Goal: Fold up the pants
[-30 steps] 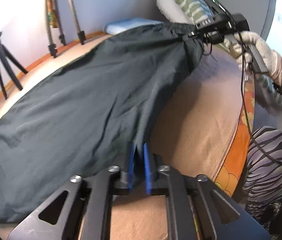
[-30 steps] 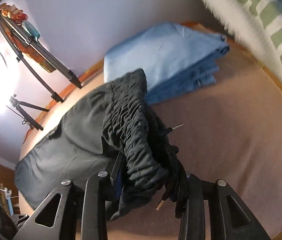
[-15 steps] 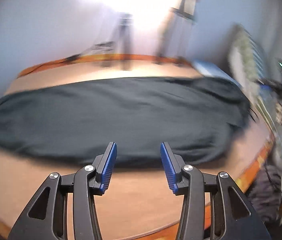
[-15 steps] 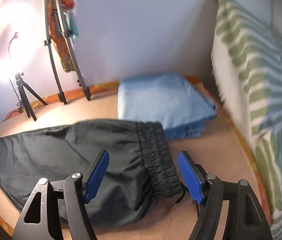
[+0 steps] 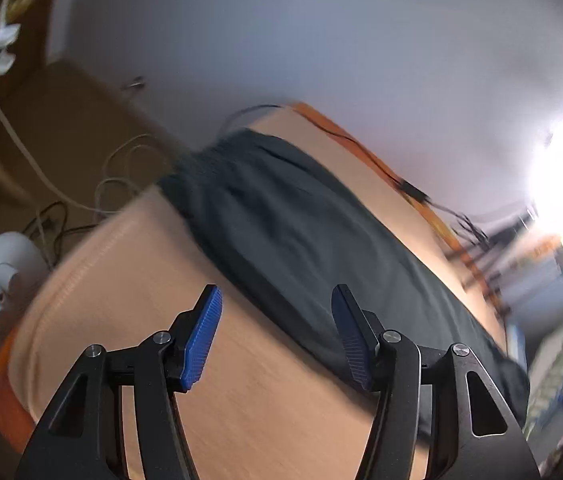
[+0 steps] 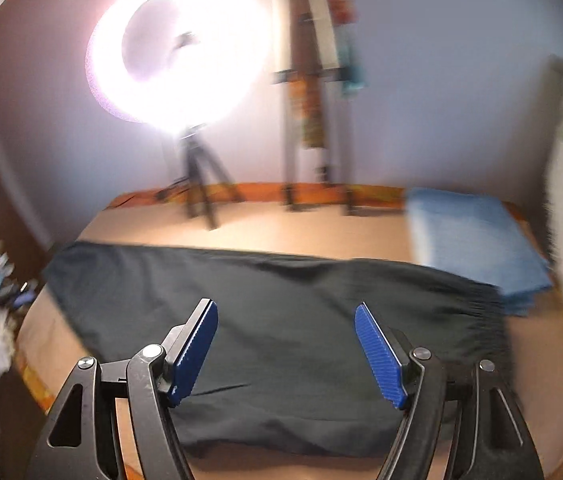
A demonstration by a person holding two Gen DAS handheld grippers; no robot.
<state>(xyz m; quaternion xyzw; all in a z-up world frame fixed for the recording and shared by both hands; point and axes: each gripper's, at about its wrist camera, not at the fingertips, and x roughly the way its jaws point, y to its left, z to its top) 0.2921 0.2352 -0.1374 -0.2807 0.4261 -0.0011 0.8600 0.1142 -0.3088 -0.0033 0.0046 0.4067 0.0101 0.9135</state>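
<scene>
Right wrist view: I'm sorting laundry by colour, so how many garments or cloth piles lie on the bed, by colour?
Dark pants, laid flat: 1
Light blue folded cloth stack: 1
Total: 2

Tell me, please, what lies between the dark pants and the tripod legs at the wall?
In the right wrist view, only bare tan bedcover separates the pants from the tripod legs.
</scene>
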